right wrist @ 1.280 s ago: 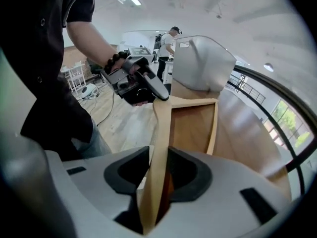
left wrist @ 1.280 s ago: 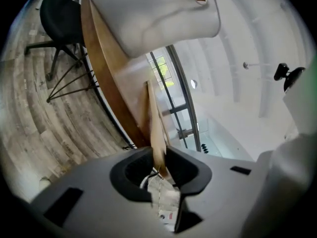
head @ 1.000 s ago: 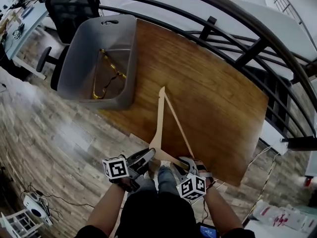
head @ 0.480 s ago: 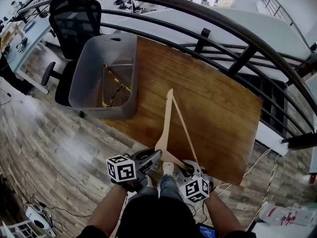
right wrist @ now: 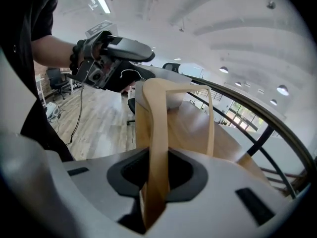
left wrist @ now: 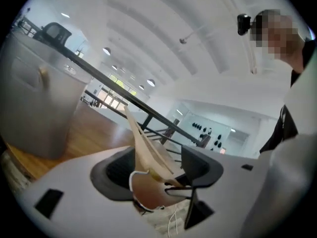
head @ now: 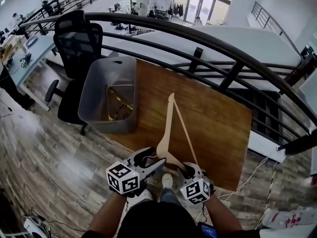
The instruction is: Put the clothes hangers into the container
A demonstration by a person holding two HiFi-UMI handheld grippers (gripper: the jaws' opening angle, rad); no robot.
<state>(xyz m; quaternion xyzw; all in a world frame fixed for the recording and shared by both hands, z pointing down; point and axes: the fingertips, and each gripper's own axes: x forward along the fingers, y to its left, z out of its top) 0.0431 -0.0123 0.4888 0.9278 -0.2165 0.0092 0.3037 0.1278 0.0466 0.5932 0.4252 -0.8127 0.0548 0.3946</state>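
Spanning the plank floor (head: 44, 152) beside a black railing (head: 208, 41), one brown table (head: 218, 118) carries one grey container (head: 99, 83) holding one gold hanger (head: 119, 105). A second hanger, the wooden hanger (head: 168, 125), slants above the table's near edge, clamped by the right gripper (head: 187, 171). The left gripper (head: 154, 165), its jaws just opened, straddles it without pressing.

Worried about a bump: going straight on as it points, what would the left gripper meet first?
The wooden hanger: it stands between the left gripper's jaws, which have just been opening. Past it, probably the railing, though depth is unclear.
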